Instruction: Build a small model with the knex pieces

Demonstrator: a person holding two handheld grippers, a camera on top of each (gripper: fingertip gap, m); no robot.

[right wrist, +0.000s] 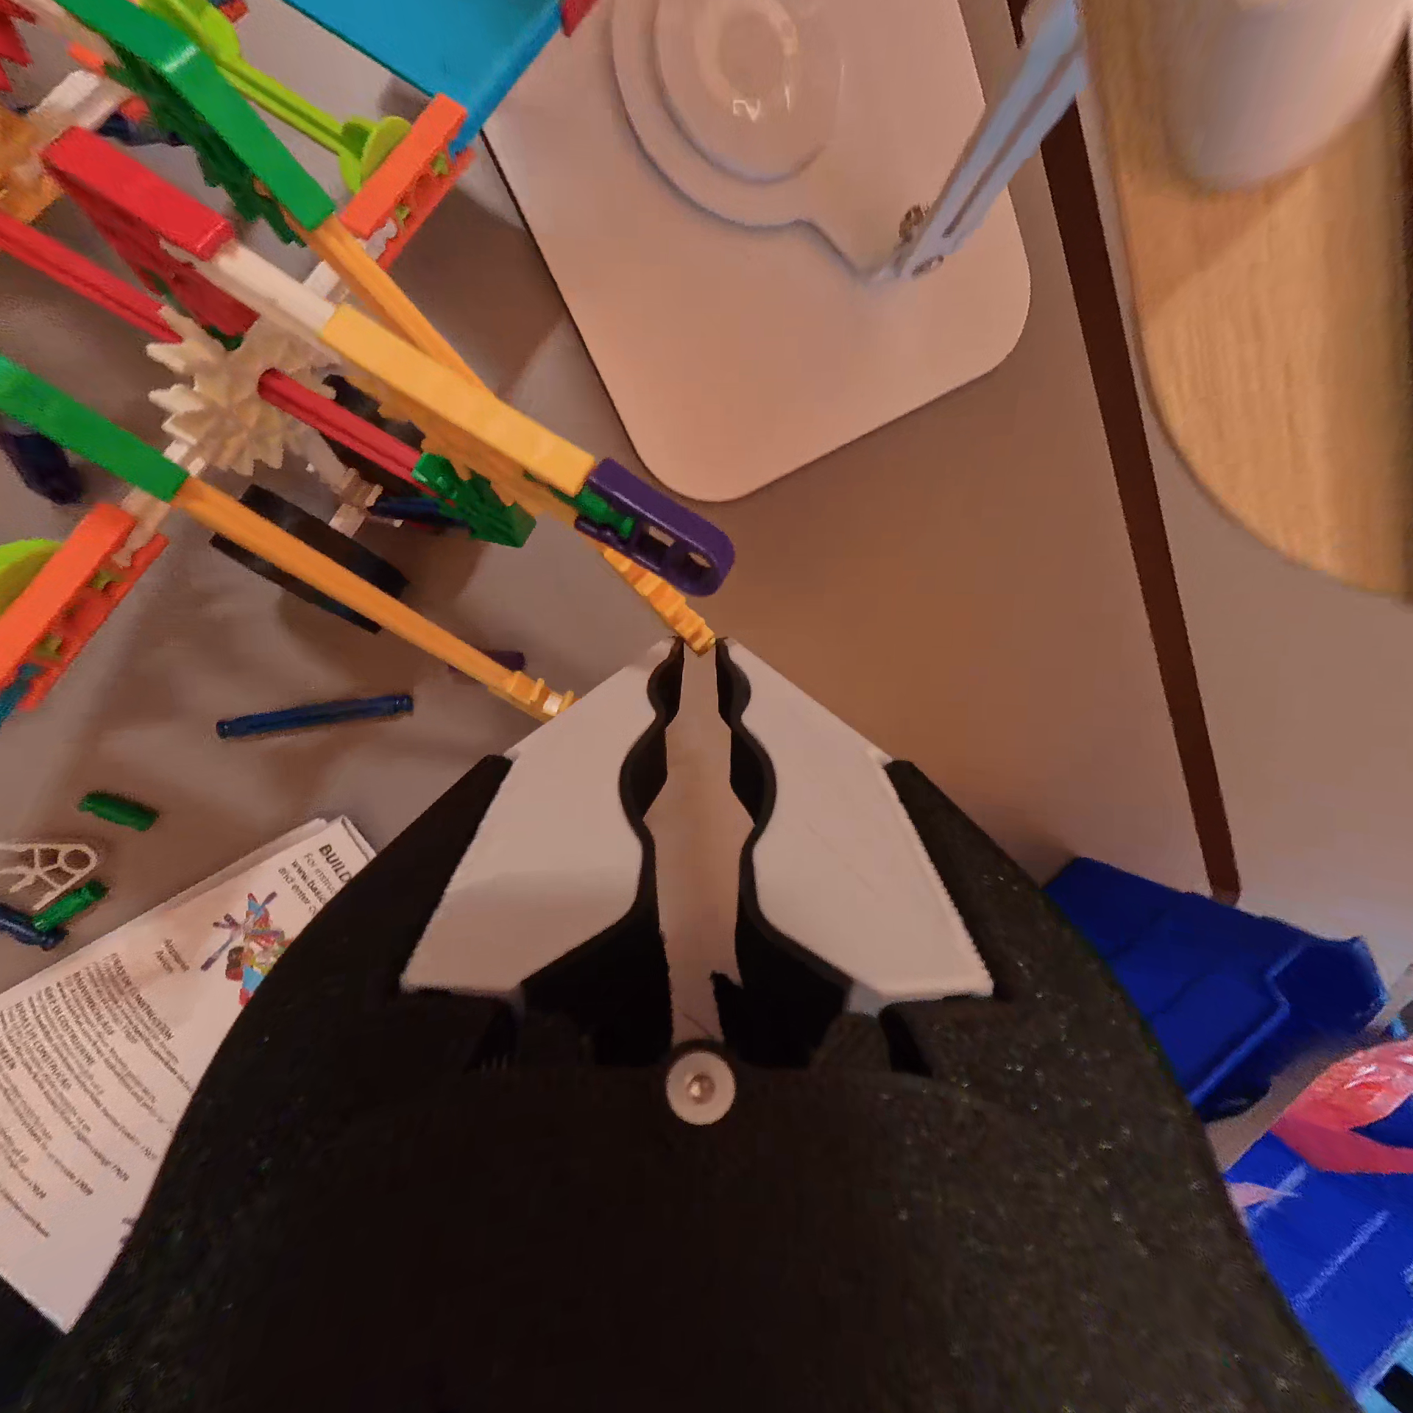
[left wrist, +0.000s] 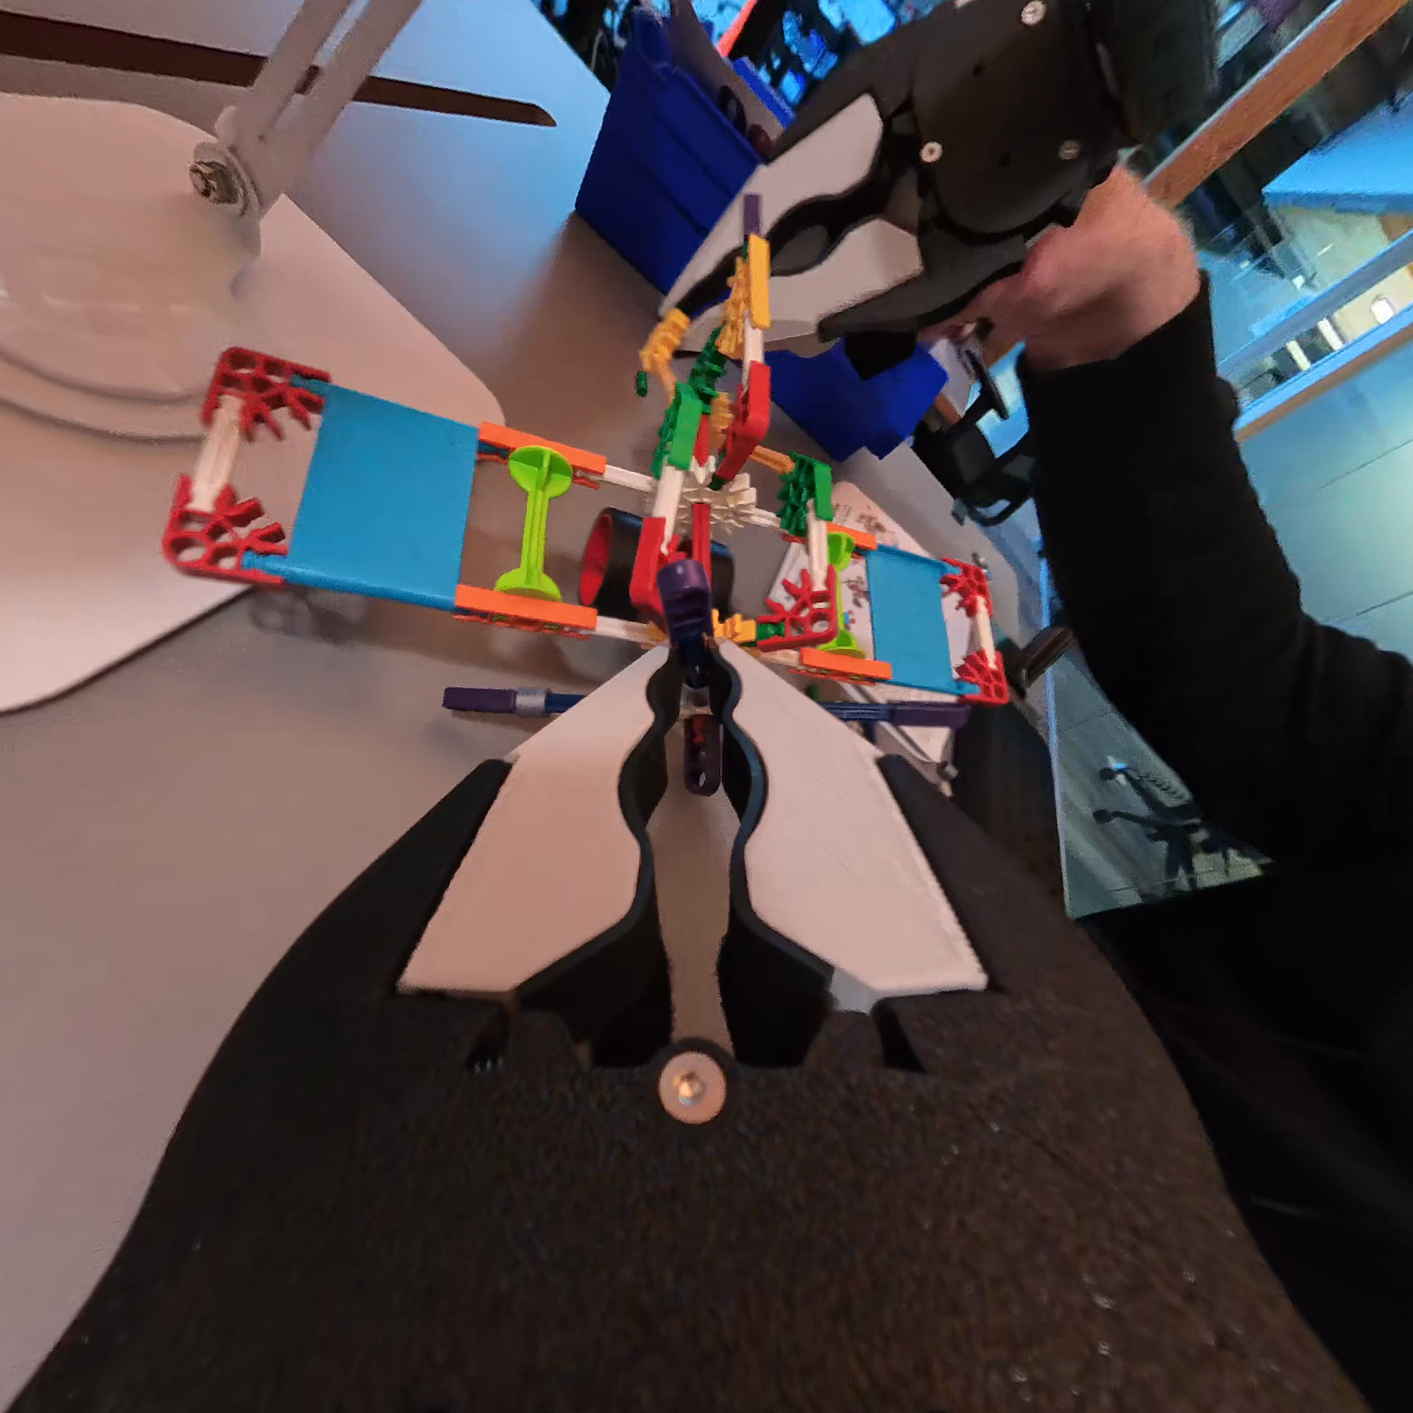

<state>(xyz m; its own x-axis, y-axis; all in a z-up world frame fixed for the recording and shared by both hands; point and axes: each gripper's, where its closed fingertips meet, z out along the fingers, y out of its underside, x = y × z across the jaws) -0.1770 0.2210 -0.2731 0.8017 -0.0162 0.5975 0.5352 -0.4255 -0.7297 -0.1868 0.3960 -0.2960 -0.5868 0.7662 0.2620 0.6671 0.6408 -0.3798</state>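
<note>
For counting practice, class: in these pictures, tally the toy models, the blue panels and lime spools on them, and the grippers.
Toy model: 1
Blue panels: 2
Lime spools: 2
Grippers: 2 (left gripper, right gripper)
Total: 7

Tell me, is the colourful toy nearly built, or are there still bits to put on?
Much looks built: the toy model already has blue panels, red corners and a white gear joined up. Right now the left gripper is shut on a purple connector at its base, and the right gripper pinches a yellow rod tip. Probably more remains: a loose blue rod and green piece lie beside the instruction sheet.
</note>
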